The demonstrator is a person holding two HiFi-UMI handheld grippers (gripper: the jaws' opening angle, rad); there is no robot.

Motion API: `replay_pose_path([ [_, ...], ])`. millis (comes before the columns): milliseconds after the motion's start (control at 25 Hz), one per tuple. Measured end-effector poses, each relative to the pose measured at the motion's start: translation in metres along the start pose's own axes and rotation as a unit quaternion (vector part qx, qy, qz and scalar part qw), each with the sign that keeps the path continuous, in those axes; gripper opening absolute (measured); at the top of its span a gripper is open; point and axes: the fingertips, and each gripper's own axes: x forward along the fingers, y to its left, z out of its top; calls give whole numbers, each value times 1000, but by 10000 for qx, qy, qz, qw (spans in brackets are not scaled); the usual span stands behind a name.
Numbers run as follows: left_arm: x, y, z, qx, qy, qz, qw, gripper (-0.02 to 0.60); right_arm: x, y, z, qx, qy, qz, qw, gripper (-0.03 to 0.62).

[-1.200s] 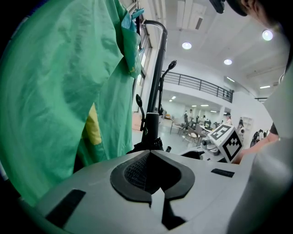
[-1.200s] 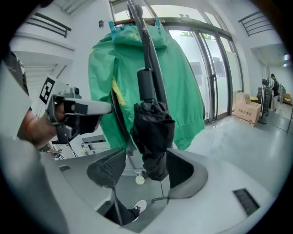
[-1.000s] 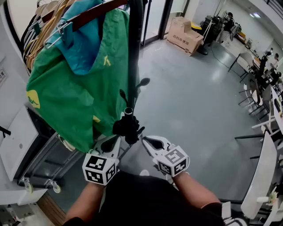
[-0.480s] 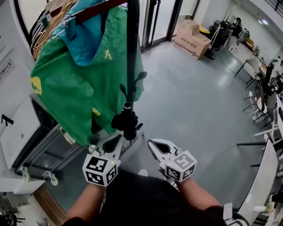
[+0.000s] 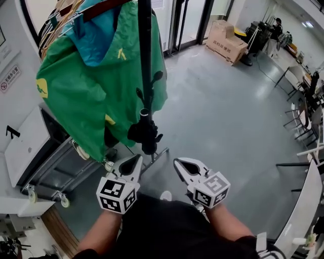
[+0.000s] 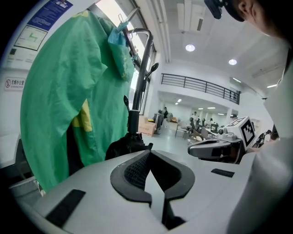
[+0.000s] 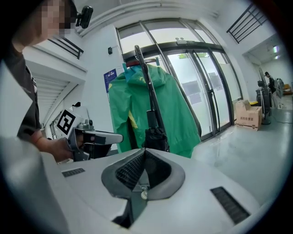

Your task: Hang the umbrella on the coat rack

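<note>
— Grey polished floor (image 5: 228, 121) is stretching away toward glass doors (image 5: 177, 20), and a cardboard box (image 5: 226, 41) is sitting near them. What is hanging up front?

— A coat rack (image 5: 145, 55) is standing close to the person, slim and black, rising straight up. A green raincoat (image 5: 86, 96) is draping from a hanger (image 5: 104, 9) on its left side.

— And the umbrella?

— The umbrella (image 5: 145, 135) is hanging against the rack's upright, low down, just beside the raincoat's hem and well clear of the floor. It is black and folded, its fabric bunching loosely into a lump, with a short dark cylinder sticking up from the top. That is probably its handle, though no view is showing how it is catching on the rack.

— Are the claws touching it?

— Neither one is. The left claw (image 5: 137, 157) is hovering just below the umbrella and pointing toward it, its jaws pressing together with nothing between them. The right claw (image 5: 176, 162) is sitting beside the left one, a little apart from the umbrella, its jaws meeting tip to tip and likewise gripping nothing.
</note>
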Motion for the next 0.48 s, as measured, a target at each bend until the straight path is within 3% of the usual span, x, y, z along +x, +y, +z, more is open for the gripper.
replay_pose_path([
  [480,-12,6,9,270,67,-273,9992,15,5,25,3,97,-147,-255,9995,9],
])
